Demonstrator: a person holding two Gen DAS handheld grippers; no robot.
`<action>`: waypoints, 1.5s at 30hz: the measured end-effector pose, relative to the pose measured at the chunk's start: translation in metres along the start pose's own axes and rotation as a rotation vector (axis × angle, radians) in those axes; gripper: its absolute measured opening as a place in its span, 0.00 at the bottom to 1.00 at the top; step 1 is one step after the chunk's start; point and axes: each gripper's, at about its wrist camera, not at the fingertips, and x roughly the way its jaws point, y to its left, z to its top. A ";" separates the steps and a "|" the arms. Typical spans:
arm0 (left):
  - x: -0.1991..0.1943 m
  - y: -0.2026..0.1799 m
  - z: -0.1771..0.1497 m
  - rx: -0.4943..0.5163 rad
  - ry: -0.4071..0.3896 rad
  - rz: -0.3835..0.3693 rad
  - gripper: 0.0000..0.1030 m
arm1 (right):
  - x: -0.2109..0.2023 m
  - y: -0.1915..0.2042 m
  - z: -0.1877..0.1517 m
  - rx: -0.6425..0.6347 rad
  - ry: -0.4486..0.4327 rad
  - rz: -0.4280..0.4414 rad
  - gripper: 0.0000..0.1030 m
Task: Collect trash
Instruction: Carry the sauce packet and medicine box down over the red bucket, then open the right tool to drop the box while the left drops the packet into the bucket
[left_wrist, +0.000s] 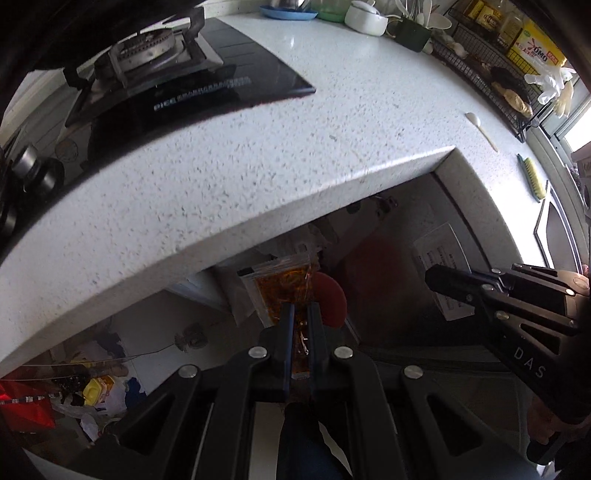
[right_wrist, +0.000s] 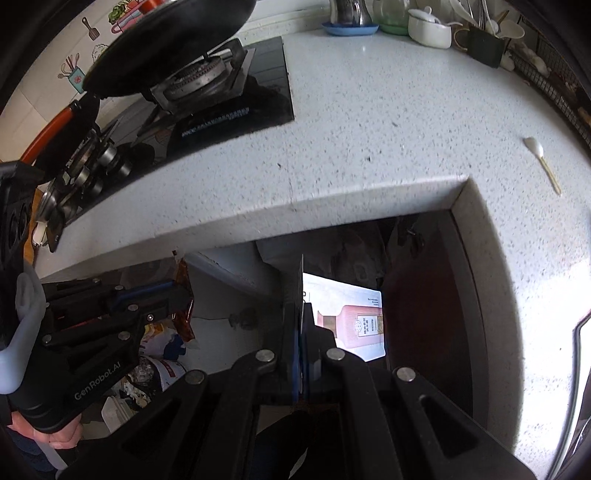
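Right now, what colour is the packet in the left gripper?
Clear packet with orange-brown contents, best in the left wrist view.

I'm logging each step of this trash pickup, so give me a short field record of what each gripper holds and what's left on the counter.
left gripper: shut on a clear sauce packet with orange-brown contents, held past the counter edge
right gripper: shut on a white printed card showing a pink bottle
countertop: white speckled, bare in the middle
left on counter: white spoon; yellow-green brush
floor below: pile of bags and wrappers
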 end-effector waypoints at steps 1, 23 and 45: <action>0.009 0.000 -0.004 -0.005 0.002 0.001 0.05 | 0.010 -0.003 -0.005 -0.002 0.007 0.008 0.01; 0.273 0.031 -0.084 -0.063 0.061 0.049 0.05 | 0.278 -0.080 -0.099 0.051 0.128 0.034 0.01; 0.327 0.040 -0.093 -0.058 0.146 0.051 0.06 | 0.335 -0.096 -0.104 0.080 0.218 0.016 0.07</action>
